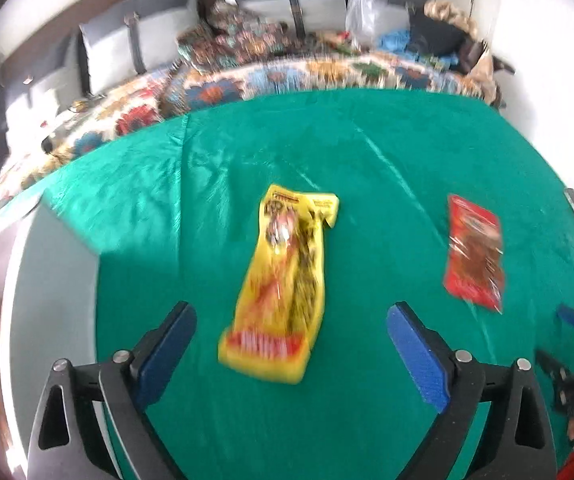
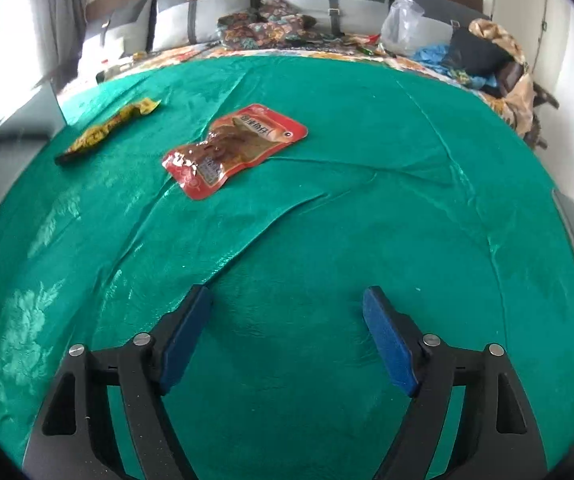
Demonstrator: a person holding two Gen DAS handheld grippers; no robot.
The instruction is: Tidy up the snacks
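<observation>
Left wrist view: the yellow snack packet lies between the spread-apart left gripper fingers, red snack packet right; right gripper likewise agape.

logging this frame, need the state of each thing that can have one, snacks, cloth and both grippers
yellow snack packet: sealed, lying flat on the cloth, between the left fingers' line, not gripped
red snack packet: sealed, lying flat, apart from the yellow one
left gripper: open, empty
right gripper: open, empty, over bare cloth
green cloth: spread out, creased
clear plastic bag: crumpled, on the bed behind
</observation>
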